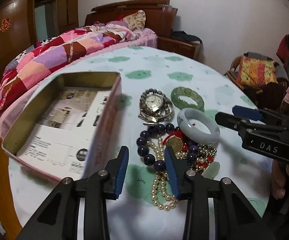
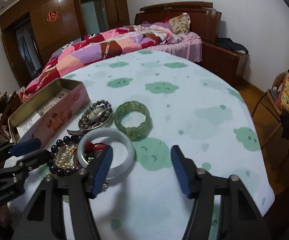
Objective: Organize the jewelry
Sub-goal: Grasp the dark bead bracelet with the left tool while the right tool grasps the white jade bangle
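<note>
A pile of jewelry lies on the table: a pale jade bangle [image 1: 198, 128] [image 2: 106, 154], a green stone bracelet [image 1: 187, 99] [image 2: 133, 120], a watch on grey beads [image 1: 155, 105] [image 2: 97, 115], a purple bead bracelet [image 1: 146, 148], a pearl strand [image 1: 161, 182] and a red-corded gold pendant [image 1: 174, 142]. An open pink tin [image 1: 64, 120] [image 2: 50, 110] stands to the left. My left gripper [image 1: 146, 154] is open over the purple beads and pearls. My right gripper [image 2: 142, 153] is open, its left finger over the jade bangle; it also shows in the left wrist view [image 1: 238, 114].
The round table [image 2: 194, 104] has a white cloth with green cloud prints. A bed with a patchwork quilt [image 2: 124, 46] lies behind it, a wooden nightstand [image 2: 224, 58] beside that, and a wicker chair with a cushion [image 2: 284, 104] to the right.
</note>
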Action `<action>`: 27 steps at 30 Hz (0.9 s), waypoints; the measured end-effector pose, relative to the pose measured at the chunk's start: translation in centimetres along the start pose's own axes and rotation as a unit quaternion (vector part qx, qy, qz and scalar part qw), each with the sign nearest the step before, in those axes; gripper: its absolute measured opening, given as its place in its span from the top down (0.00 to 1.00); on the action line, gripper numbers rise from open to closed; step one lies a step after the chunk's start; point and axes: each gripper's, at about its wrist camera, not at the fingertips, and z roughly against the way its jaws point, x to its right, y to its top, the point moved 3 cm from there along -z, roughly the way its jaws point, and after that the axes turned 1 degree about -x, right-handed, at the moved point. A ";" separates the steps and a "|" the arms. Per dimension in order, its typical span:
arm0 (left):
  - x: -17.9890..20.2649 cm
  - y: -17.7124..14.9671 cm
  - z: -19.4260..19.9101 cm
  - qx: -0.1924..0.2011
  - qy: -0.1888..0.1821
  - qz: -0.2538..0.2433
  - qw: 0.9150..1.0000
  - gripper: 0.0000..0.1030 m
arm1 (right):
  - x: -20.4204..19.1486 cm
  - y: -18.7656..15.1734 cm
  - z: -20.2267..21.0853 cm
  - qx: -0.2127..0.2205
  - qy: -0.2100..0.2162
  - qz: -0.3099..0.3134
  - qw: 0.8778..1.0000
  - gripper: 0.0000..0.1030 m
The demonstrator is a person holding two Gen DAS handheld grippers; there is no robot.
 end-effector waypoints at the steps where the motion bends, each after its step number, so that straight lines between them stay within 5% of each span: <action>1: 0.1 0.0 -0.1 0.000 -0.003 -0.003 1.000 0.64 | -0.1 0.1 -0.2 -0.001 0.000 0.002 1.000 0.45; 9: 0.4 0.3 -1.4 -0.015 -0.004 -0.012 1.000 0.67 | -0.4 0.6 -2.3 -0.041 0.002 0.017 0.999 0.65; 15: 0.7 0.2 -2.2 -0.026 -0.011 -0.012 1.000 0.68 | -1.1 0.0 -2.9 -0.059 0.004 0.041 0.997 0.66; 20: 0.4 0.0 -2.0 -0.021 -0.010 -0.005 1.000 0.79 | -1.7 -0.2 -2.8 -0.061 0.002 0.060 0.996 0.68; 22: 0.4 0.0 -1.8 -0.016 -0.012 -0.004 1.000 0.86 | -1.8 -0.1 -2.8 -0.059 0.005 0.061 0.996 0.82; 27: 0.5 -0.1 -1.3 -0.005 -0.017 -0.006 1.000 0.87 | -2.3 -0.2 -2.9 -0.058 0.005 0.075 0.996 0.85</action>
